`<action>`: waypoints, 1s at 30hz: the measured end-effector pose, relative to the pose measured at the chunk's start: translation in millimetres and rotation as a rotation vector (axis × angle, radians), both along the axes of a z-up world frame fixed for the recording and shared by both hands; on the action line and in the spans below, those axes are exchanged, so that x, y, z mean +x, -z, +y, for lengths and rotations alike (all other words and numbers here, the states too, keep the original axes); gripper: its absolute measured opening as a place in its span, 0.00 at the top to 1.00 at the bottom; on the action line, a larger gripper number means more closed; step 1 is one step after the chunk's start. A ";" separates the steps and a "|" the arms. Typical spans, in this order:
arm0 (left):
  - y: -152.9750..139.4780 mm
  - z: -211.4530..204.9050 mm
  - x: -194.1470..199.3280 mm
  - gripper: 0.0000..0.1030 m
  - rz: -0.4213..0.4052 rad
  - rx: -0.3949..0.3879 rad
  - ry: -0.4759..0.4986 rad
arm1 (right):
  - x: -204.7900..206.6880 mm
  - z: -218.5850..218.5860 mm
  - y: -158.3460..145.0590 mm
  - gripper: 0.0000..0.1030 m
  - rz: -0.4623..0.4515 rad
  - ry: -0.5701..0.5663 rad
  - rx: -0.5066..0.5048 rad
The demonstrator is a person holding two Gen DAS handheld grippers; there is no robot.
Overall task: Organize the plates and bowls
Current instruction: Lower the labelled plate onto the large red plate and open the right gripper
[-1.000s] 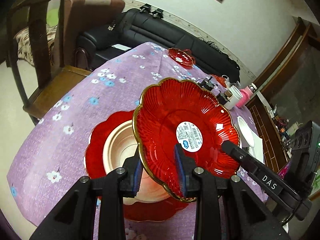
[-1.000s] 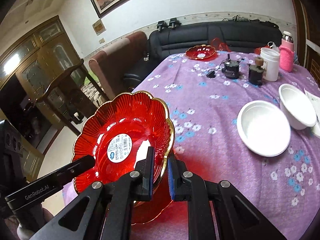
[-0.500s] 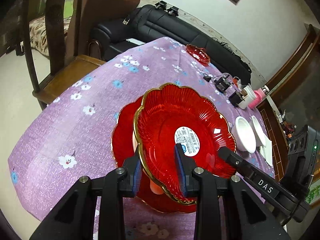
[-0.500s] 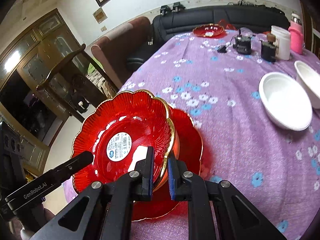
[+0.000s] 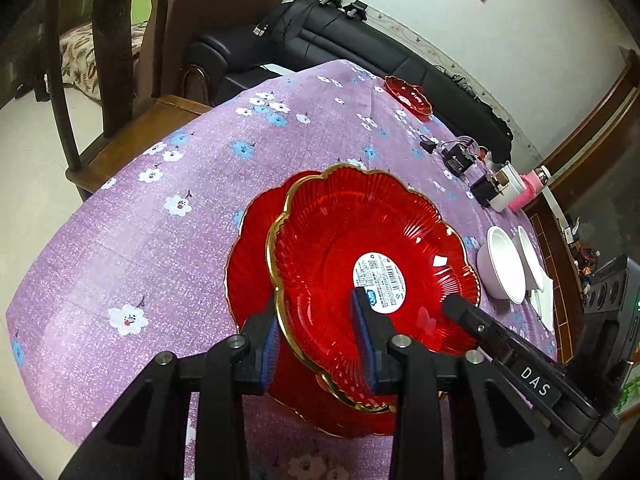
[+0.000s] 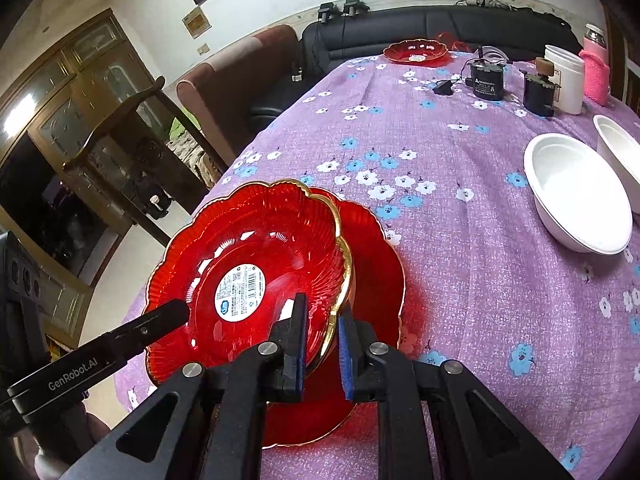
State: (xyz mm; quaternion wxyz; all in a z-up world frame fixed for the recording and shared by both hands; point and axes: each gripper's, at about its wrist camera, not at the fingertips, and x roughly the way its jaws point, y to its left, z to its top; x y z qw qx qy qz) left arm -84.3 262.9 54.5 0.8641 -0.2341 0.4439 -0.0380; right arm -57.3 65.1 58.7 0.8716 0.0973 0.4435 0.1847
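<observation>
Close opposing wrist views, shared red plate (image 5: pixel 360 248)

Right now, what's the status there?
Both claws, left and right, clamp the top red plate. It sits over another red plate. Nothing blocking.

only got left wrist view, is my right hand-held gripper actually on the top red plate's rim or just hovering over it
Observer: Right wrist view shows the right hand-held gripper straddling the gold rim of the top red plate, one pad inside, one outside.
Operator: white bowls are edge-on for me, anything in them
Observer: The nearer white bowl is empty.
Operator: whats off the table edge past the plates
Observer: A wooden glass-door cabinet stands there.
</observation>
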 end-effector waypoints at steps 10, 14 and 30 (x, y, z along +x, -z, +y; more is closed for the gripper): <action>-15.5 10.4 -15.0 0.42 -0.059 -0.003 -0.046 | -3.9 -2.9 -3.2 0.56 -0.054 0.007 -0.004; -16.0 18.4 -21.4 0.42 -0.066 -0.018 -0.068 | -8.7 -2.1 -9.2 0.48 -0.091 -0.003 0.005; -22.2 30.4 -44.8 0.36 -0.114 -0.017 -0.071 | -32.6 -23.3 -18.9 0.45 -0.164 0.072 -0.071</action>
